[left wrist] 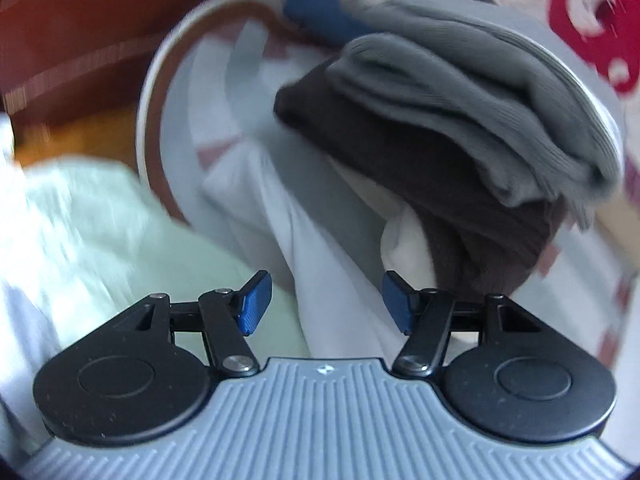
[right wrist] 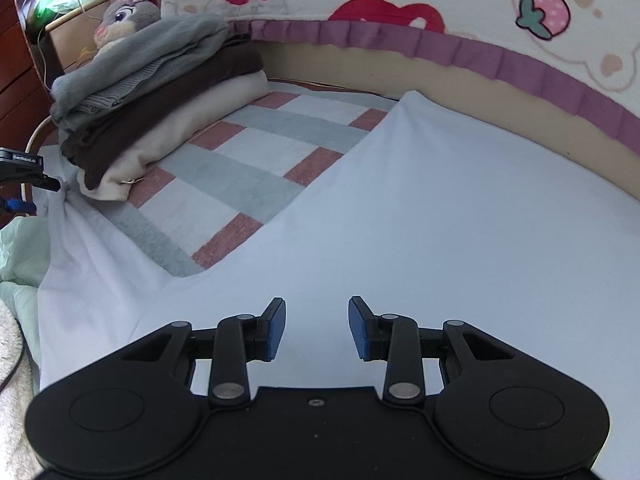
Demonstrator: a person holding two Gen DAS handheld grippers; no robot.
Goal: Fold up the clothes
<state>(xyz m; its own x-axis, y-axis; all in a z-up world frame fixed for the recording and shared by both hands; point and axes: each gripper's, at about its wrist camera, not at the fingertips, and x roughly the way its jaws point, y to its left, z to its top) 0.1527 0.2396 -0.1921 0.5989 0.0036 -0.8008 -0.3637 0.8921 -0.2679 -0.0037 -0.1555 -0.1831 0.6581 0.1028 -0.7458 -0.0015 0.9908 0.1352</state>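
Note:
A pale blue-white garment lies spread flat over the checked bed cover. My right gripper is open and empty, just above the garment's near part. My left gripper is open, its blue pads either side of a raised fold of the same white cloth; the view is blurred by motion. It shows at the left edge of the right wrist view, beside the garment's bunched corner. A stack of folded clothes, grey on brown on cream, sits at the back left.
A padded bed rail with a purple frill and strawberry print curves along the back. A grey plush rabbit sits behind the stack. A mint-green cloth lies at the left bed edge. Dark wooden furniture stands beyond.

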